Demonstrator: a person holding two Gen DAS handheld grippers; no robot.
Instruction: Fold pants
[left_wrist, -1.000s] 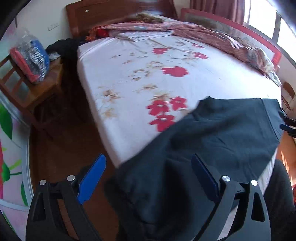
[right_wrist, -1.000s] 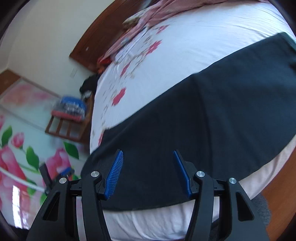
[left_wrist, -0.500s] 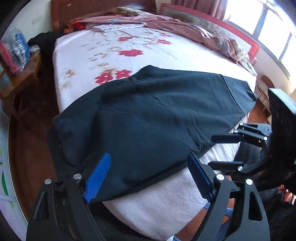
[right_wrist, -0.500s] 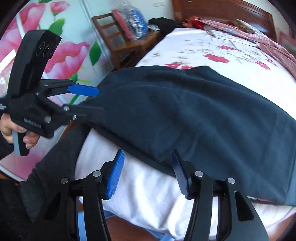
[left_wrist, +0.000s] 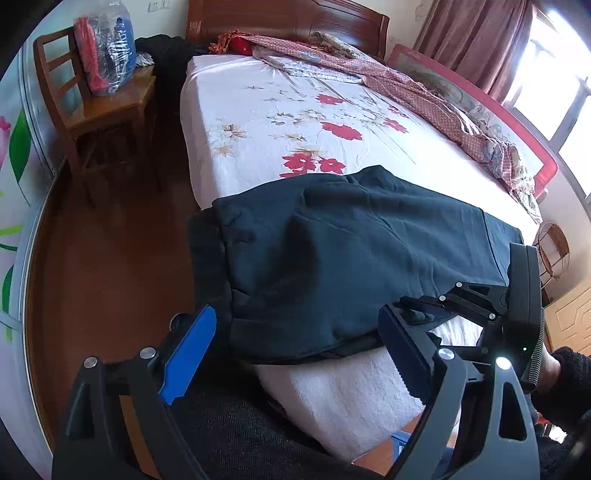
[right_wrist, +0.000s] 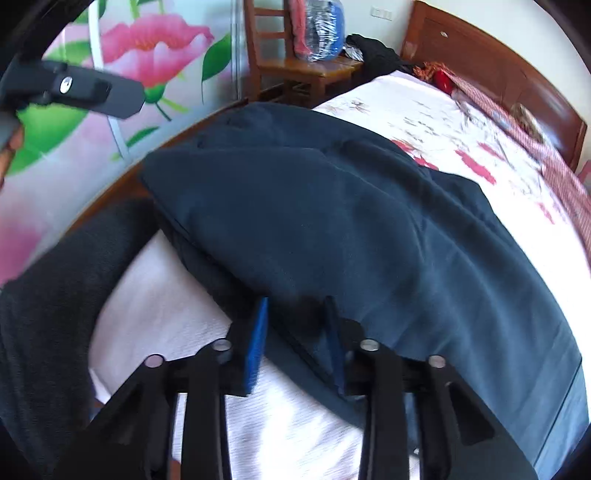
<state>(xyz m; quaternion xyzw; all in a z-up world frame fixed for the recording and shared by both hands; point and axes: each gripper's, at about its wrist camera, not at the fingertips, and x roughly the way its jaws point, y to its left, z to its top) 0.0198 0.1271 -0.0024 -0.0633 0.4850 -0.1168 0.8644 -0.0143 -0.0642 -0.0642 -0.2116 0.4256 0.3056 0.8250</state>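
Now shows the dark navy pants (left_wrist: 351, 251) spread flat across the foot end of the flowered bed (left_wrist: 295, 122), with one ribbed end hanging over the mattress side next to the wooden floor.

Differs from half a second ago mainly at the right gripper (right_wrist: 295, 306). Had its blue pads well apart then, short of the cloth and over the white mattress side. Has them at the near edge of the pants now, closing on a fold of the fabric pinched between them. Confirms this from the left wrist view, with the right gripper (left_wrist: 417, 314) tips drawn together on that same near edge. Looked at the bed on a steep slant a second ago from the right wrist, and looks at it nearly level now.

Keeps the left gripper (left_wrist: 295, 317) wide as before, jaws opening a little, blue pads either side of the near corner of the pants without pressing on anything. Has swung the left view back towards the headboard since half a second ago.

Holds, on the wooden chair (left_wrist: 110, 107) beside the bed, a clear plastic bag (left_wrist: 105, 55) packed with red and blue bundles, too wrapped to tell further.
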